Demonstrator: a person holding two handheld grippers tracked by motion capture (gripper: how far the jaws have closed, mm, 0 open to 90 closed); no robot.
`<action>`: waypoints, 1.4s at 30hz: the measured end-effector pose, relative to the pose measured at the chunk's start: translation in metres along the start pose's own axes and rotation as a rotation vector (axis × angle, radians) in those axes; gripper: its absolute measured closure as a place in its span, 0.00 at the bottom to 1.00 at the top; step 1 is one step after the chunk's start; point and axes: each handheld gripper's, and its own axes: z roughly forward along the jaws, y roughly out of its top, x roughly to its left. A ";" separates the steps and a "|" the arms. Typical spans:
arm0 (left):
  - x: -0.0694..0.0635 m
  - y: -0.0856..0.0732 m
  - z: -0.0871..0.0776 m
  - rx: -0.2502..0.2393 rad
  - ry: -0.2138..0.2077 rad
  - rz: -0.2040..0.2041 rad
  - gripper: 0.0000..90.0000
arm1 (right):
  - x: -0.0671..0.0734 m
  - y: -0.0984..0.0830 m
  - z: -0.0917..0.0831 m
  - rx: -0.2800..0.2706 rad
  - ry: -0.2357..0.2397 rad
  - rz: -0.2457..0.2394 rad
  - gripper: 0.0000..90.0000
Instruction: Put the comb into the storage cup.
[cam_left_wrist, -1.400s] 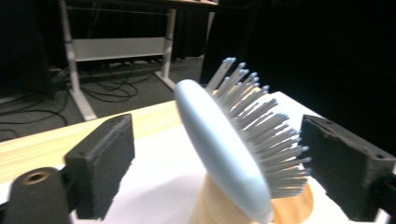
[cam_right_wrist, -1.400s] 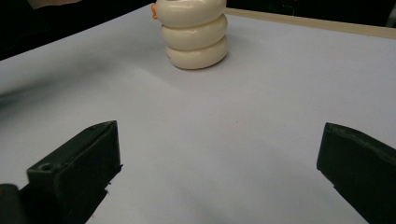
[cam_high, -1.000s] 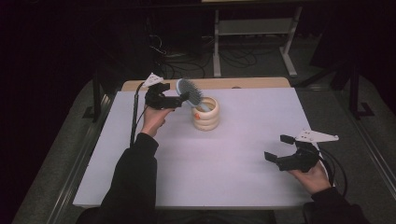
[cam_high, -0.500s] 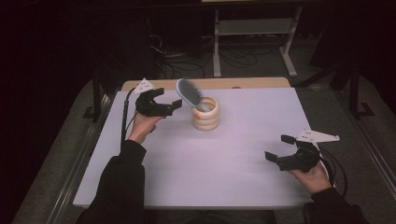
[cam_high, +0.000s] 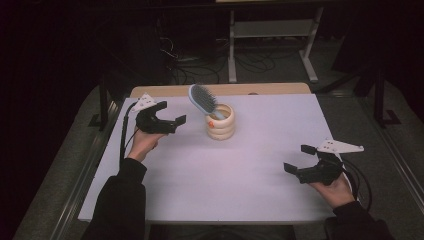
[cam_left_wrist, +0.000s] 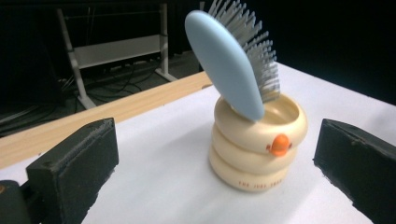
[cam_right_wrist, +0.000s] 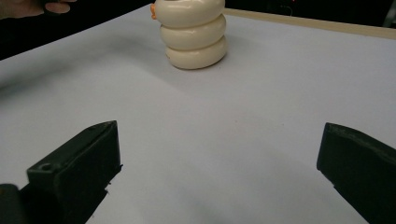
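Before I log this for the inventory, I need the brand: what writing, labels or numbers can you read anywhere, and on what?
Cream ringed holder, bottom ring: one line of small red capitals, starting "THE", the rest too blurred to read.
Blue hairbrush standing in the holder: no writing visible.
White table cover: no writing.
Left gripper and right gripper: no legible marks.

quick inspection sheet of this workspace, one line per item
surface: white table top, wooden strip along the far edge
job's things: blue hairbrush standing tilted, head up, in a cream ringed holder
clutter: nothing seen
grippers: left gripper open, beside the holder, apart from it; right gripper open, empty, near the table's right edge
cables: one trails from each gripper; more lie on the floor beyond
surroundings: dark room, metal rack behind the table
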 end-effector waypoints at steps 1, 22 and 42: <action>0.000 -0.002 -0.001 0.001 -0.002 -0.003 0.00 | 0.000 0.000 0.000 0.000 -0.001 0.000 0.00; 0.004 -0.017 -0.032 -0.016 -0.023 -0.025 0.00 | 0.001 -0.001 0.000 0.006 -0.001 -0.003 0.00; 0.003 -0.037 -0.062 -0.035 -0.028 -0.036 0.00 | 0.001 -0.001 0.001 0.012 0.001 -0.006 0.00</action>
